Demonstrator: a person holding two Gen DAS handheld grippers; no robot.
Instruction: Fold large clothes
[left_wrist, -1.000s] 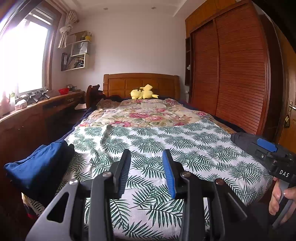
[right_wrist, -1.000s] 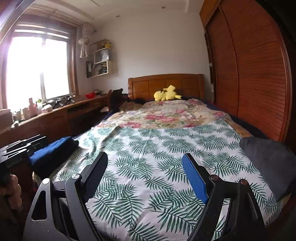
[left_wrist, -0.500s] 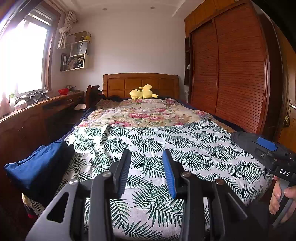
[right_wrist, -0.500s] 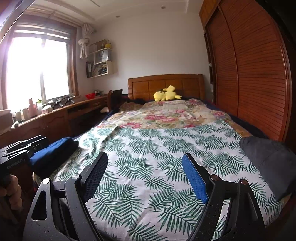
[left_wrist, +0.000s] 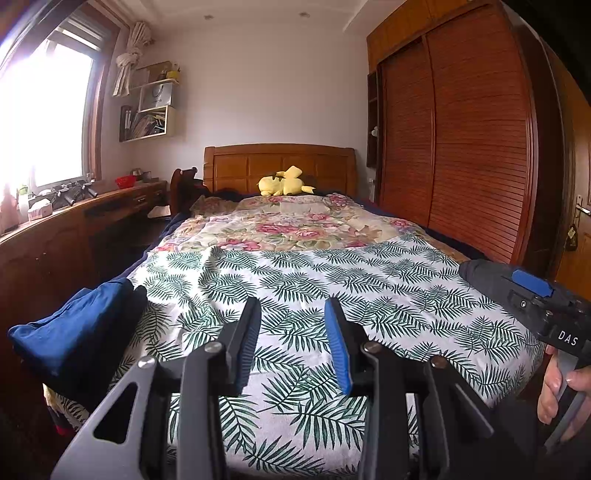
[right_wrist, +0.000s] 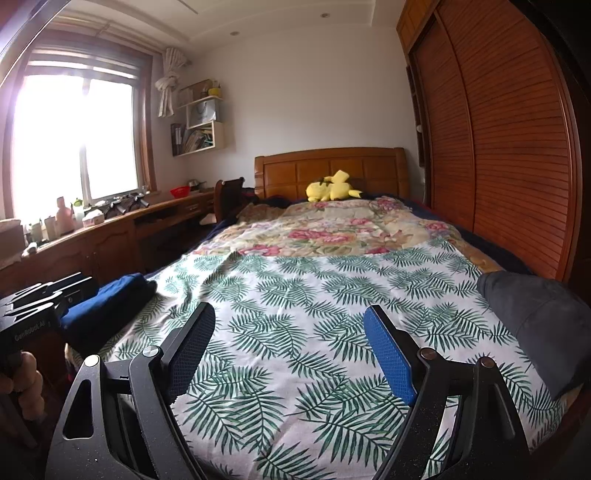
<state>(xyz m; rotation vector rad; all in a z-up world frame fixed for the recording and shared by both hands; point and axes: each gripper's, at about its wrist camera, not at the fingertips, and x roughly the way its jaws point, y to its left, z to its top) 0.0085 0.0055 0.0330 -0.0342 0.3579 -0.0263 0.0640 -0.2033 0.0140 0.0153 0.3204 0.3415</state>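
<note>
While both grippers hover empty over the leaf-print sheet (left_wrist: 295, 280), the left gripper (left_wrist: 292, 314) stands partly open and the right gripper (right_wrist: 289, 321) wide; only the right view shows the grey garment (right_wrist: 539, 317) whole, opposite the folded blue garment (left_wrist: 74, 328).

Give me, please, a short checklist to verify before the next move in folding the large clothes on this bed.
1. Left gripper holds nothing: ok, pads apart, only the leaf-print sheet behind.
2. Right gripper open and holding nothing: ok.
3. Blue garment located at the bed's left edge: ok.
4. Dark grey garment located at the right edge: ok.
5. Middle of the sheet free for folding: ok.
6. Which garment still needs folding: cannot tell.
</note>
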